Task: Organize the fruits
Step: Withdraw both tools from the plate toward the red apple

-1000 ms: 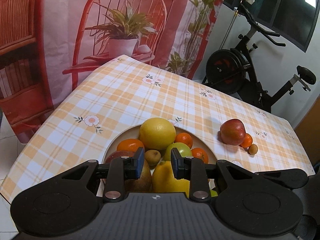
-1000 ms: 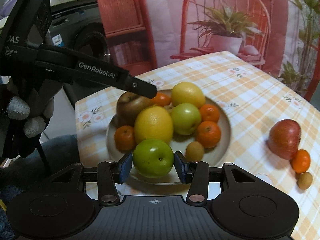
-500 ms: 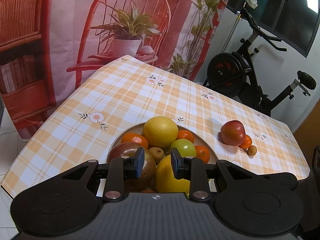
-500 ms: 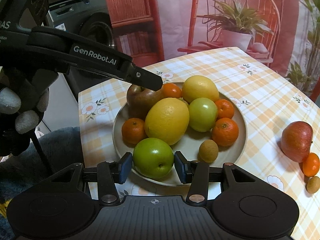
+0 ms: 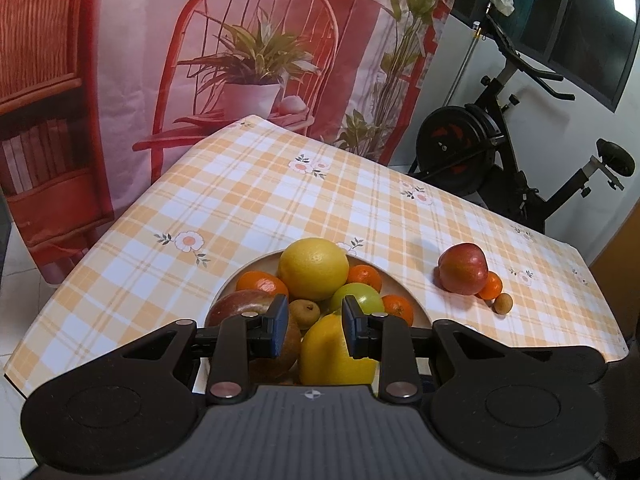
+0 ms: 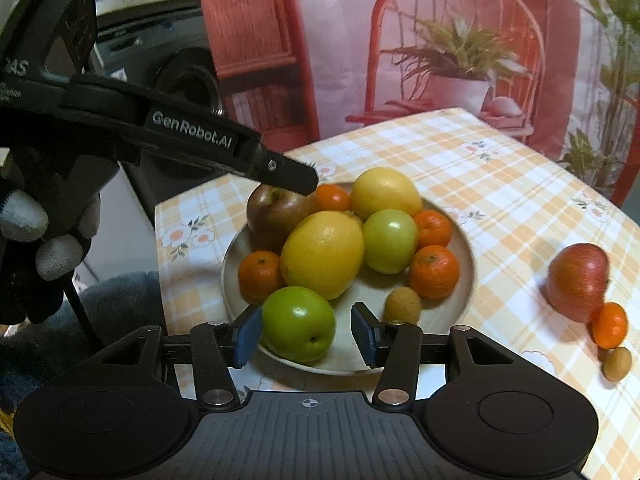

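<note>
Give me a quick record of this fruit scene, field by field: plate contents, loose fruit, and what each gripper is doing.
plate: two yellow citrus, two green apples, a reddish-brown apple, four mandarins, one small brown fruit
loose on tablecloth: red apple, mandarin and small brown fruit, clustered right of the plate
right gripper: jaws opening, near green apple between them, pads clear of it
left gripper: shut, empty, above the plate

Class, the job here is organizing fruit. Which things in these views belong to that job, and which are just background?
Part of the job:
plate of fruit
green apple
red apple on the cloth
small orange
right gripper, jaws opening around the green apple

Just background:
exercise bike
printed backdrop
</note>
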